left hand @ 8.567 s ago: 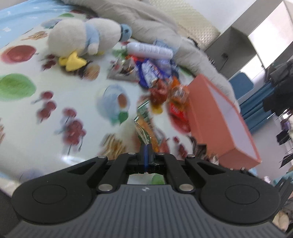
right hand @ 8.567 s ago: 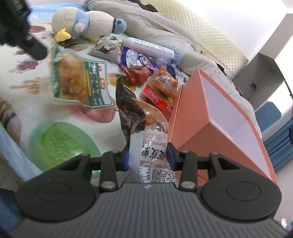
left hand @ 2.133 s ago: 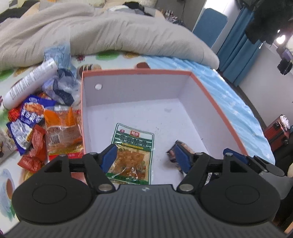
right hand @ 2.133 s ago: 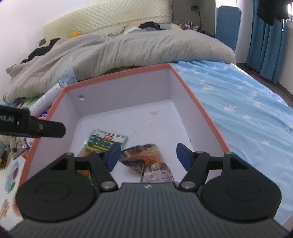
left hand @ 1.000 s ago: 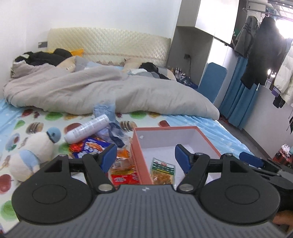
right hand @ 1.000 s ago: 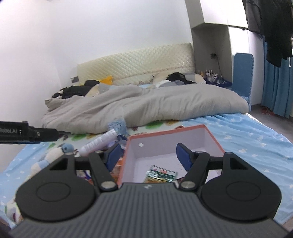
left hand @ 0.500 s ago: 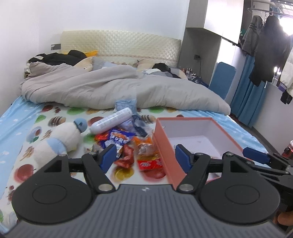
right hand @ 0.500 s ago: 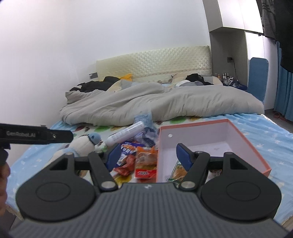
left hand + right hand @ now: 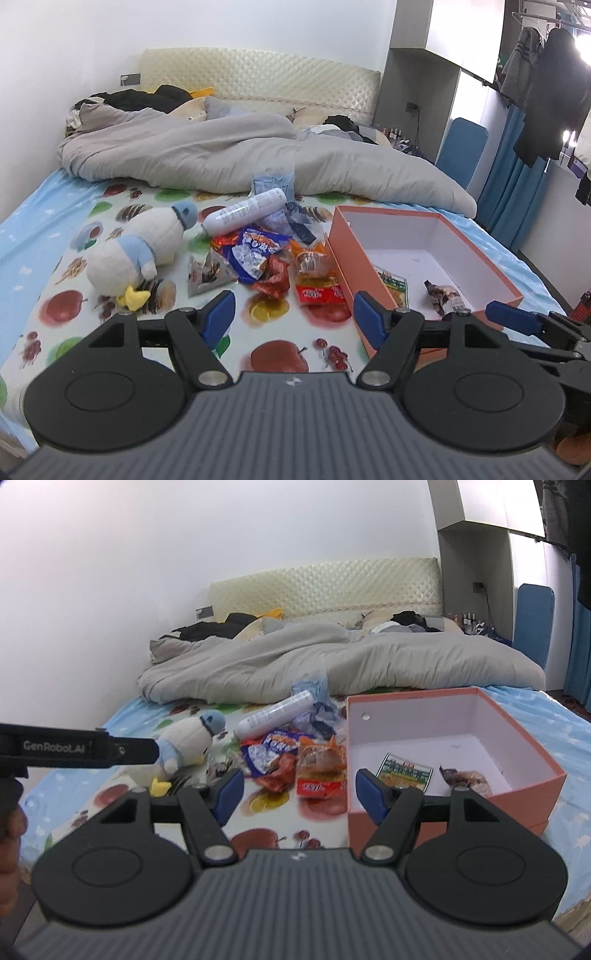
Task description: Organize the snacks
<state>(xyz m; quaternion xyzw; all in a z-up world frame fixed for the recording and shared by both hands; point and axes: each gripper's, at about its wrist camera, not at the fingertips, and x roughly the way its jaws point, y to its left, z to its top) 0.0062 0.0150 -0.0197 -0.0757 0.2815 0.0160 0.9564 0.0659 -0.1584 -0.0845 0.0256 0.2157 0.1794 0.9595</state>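
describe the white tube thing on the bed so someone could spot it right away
Find the orange box on the fruit-print sheet, then look left to the snack pile beside it. At the pile's far edge, toward the grey duvet, lies the white tube. It is the only smooth, long cylinder among crinkled wrappers.

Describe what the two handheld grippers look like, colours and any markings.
Both the left gripper and the right gripper have matte black linkage arms with silver pivot screws, blue pads on the jaws, two round black discs and a ribbed grey body. The left gripper's side, seen from the right wrist view, carries white "GenRobot.AI" lettering.
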